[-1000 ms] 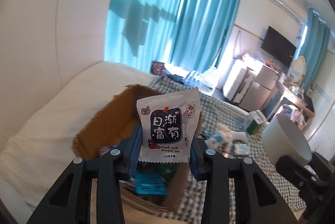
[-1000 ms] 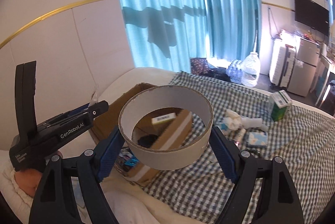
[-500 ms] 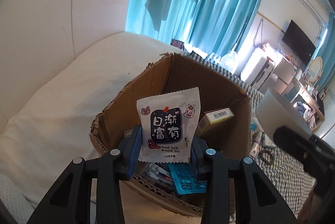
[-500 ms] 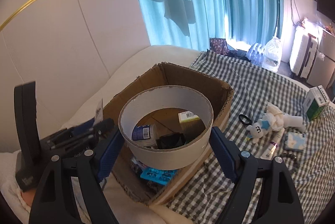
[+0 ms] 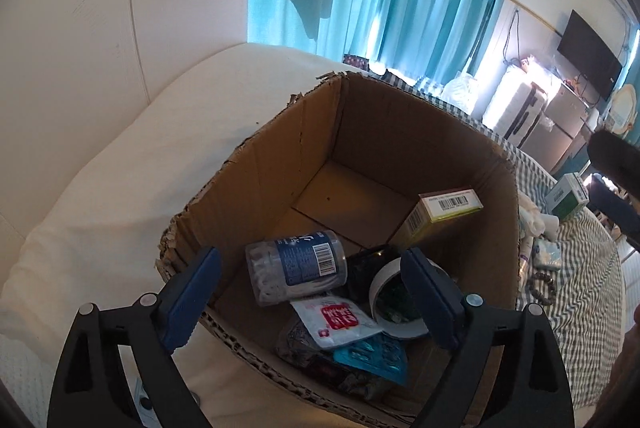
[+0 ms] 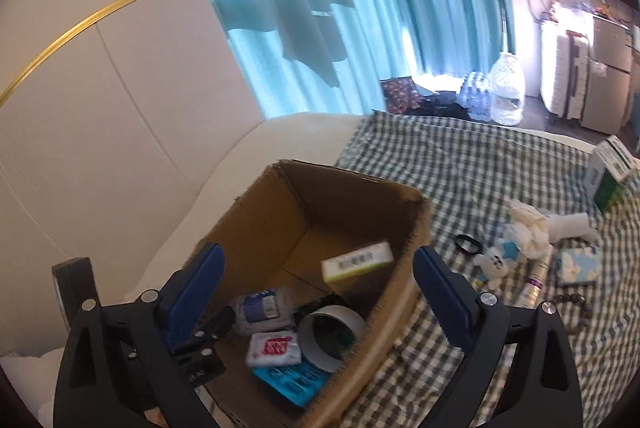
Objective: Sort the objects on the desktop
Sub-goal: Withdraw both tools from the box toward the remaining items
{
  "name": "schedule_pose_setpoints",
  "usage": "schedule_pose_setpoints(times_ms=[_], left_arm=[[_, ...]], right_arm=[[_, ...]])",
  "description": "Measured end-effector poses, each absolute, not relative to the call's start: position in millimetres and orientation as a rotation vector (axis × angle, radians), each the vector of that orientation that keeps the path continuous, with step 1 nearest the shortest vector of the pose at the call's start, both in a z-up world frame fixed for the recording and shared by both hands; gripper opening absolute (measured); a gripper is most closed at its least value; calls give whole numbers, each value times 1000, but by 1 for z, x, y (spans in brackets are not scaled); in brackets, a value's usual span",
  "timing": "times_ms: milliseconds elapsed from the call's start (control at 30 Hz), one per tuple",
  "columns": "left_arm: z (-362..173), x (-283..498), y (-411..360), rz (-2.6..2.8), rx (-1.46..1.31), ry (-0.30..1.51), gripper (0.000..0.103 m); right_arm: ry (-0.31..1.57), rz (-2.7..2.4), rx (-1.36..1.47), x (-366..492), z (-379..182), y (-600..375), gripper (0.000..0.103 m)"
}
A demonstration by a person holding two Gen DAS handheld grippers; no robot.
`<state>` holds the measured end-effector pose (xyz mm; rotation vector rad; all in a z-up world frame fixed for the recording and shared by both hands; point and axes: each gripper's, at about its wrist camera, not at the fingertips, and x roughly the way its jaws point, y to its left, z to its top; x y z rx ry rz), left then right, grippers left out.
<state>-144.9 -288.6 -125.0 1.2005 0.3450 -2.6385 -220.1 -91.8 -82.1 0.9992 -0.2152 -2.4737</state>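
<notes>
Both grippers stand over the box [image 5: 400, 132], jaws spread wide and holding nothing. Left gripper [image 5: 316, 292] looks down into the box from its near-left corner; right gripper [image 6: 320, 292] looks in from the near side, with the box's right wall just inside its right finger.

Contents of the box, as seen: sachet [image 5: 338, 320] and tape ring [image 5: 396, 300] at the near wall, side by side and touching; a blue blister pack [image 5: 372, 354] partly under them; a jar [image 5: 296, 268] lying on its side; a carton [image 5: 444, 212] leaning against the right wall. The two items nearest the fingers are therefore already sorted.

Items not yet sorted lie on the checked cloth [image 6: 460, 168], beyond the box's right wall: black band [image 6: 468, 243], plush toy [image 6: 500, 262], tube [image 6: 532, 286], bead bracelet [image 6: 572, 302], tissue pack [image 6: 578, 266], and a green carton [image 6: 608, 180] toward the cloth's far right edge.

Judgement: the next pick lies to the right of both grippers. The right gripper is the nearer. The tube's long axis runs roughly away from that gripper, so jaws closing left to right would take it across its width. The left gripper must cross the box to reach anything.
</notes>
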Motion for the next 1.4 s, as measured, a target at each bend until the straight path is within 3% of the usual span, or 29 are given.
schedule_pose_setpoints(times_ms=[300,633,933,1233,1400], left_arm=[[-101,-136,-235,-2753,1175,318,98],[-74,-119,-116,-2953,1166,193,103],[-89,-112,-29,-2992,1269,42,103],[-112,-121,-2,-2968,1315,-32,103],[-141,-125,6,-2959,1352,-63,103]], right_arm=[[-283,-2606,1073,-177,-99,-7,96],[-357,-2836,1059,-115,-75,115,96],[-463,-2993,1022,-76,-82,183,102],[-561,-3007,1047,-80,-114,210,102],[-506,-3004,1105,-88,-143,216,102]])
